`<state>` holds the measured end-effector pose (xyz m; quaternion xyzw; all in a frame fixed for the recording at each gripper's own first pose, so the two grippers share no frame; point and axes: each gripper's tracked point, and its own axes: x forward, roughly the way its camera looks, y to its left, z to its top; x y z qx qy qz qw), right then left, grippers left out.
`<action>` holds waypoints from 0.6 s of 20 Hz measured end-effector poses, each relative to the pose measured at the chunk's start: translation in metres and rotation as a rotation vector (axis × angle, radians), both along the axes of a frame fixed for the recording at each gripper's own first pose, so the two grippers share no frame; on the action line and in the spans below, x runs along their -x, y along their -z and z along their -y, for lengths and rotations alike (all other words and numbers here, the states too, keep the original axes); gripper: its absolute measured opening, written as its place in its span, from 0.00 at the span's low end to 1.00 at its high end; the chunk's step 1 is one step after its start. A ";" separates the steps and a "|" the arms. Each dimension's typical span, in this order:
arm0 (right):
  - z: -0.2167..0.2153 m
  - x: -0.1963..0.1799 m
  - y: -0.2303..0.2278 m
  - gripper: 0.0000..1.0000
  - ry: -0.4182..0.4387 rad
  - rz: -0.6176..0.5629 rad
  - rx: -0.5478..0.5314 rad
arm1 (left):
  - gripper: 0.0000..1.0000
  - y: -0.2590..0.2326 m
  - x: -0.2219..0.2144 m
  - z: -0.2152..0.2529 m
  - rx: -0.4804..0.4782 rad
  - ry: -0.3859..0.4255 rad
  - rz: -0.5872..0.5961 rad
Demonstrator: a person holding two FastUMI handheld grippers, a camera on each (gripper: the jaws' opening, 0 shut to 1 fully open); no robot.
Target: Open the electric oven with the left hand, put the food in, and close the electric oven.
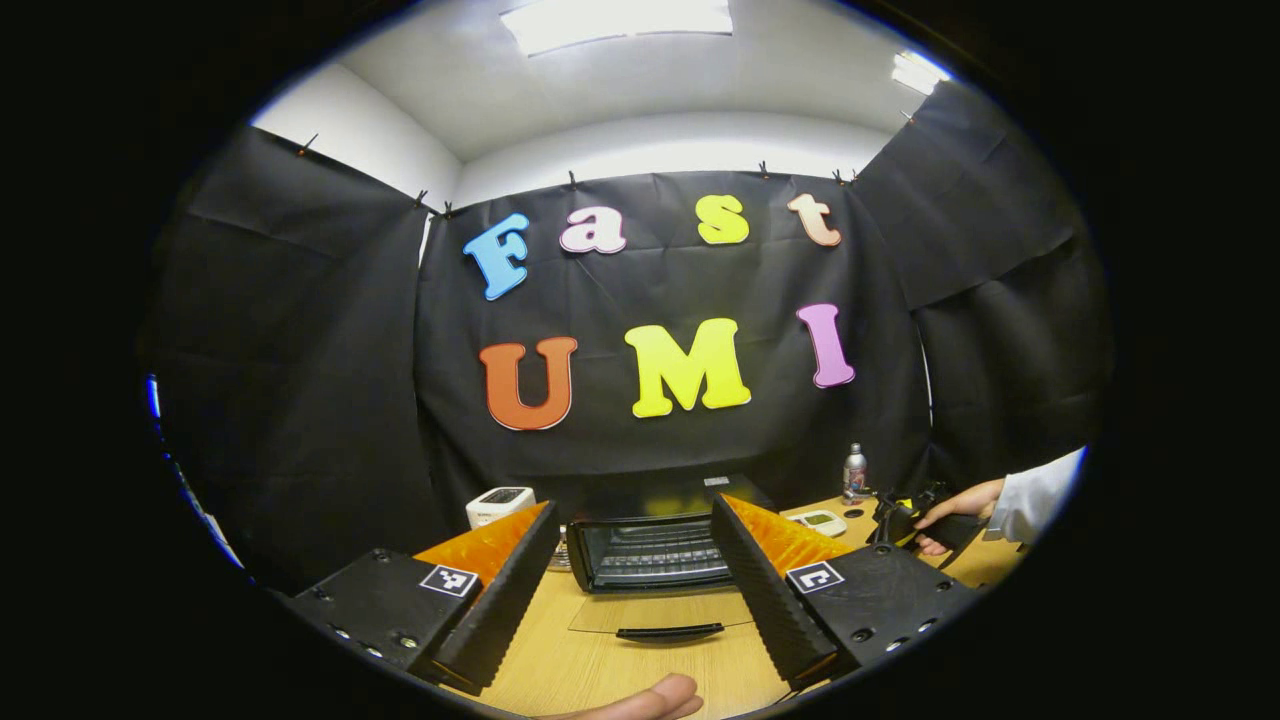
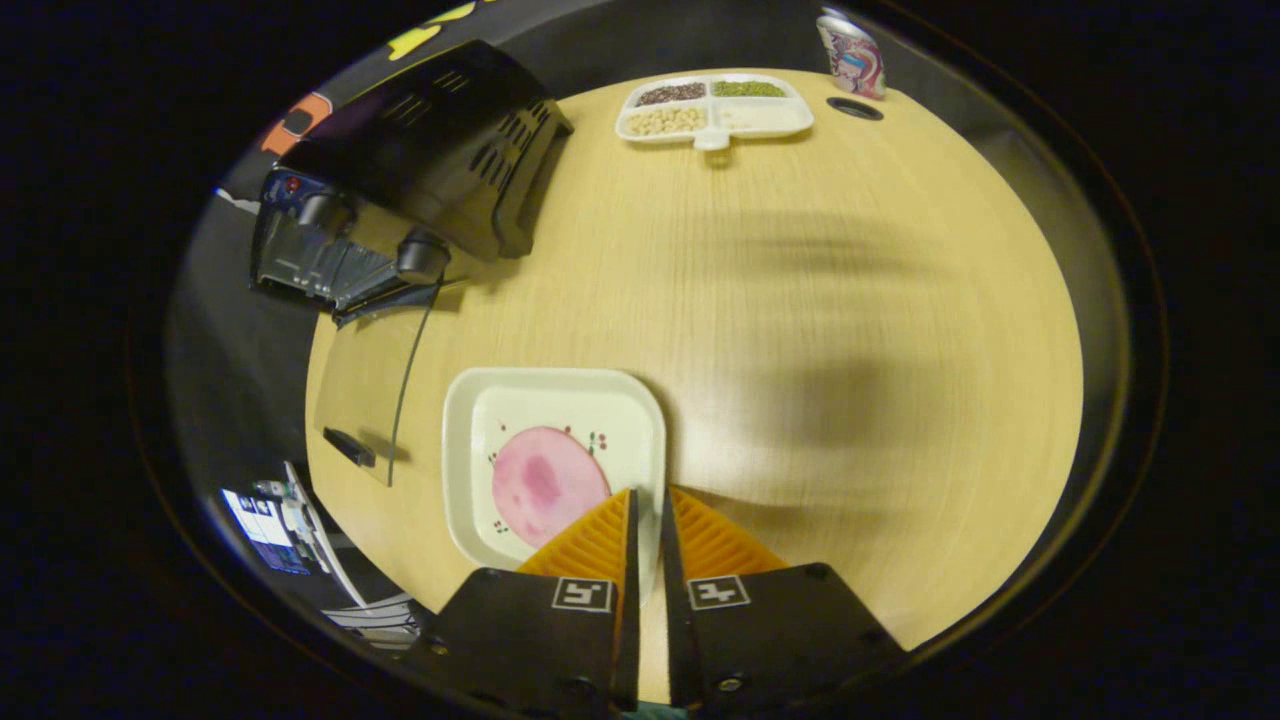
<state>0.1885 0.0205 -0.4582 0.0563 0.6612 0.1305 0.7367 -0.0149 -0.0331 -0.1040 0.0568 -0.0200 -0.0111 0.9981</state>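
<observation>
Wooden tabletop (image 1: 640,665), left gripper view: my left gripper (image 1: 635,570) has its fingers spread wide and empty, framing the electric oven (image 1: 650,550) at lower centre, door (image 1: 665,610) down for loading. Right gripper view: my right gripper (image 2: 647,520), fingers nearly together, pinches the plate (image 2: 470,400) rim at lower centre to carry the ham slice (image 2: 545,485).

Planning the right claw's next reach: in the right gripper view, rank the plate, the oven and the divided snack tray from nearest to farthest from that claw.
1. Plate, at the right claw, its rim between the tips.
2. Oven, far left, door open.
3. Divided snack tray, at the table's far edge.
</observation>
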 end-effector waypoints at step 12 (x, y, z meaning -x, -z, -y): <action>0.019 0.005 -0.006 0.02 0.103 -0.045 -0.239 | 0.96 -0.010 0.028 -0.014 0.066 -0.015 -0.013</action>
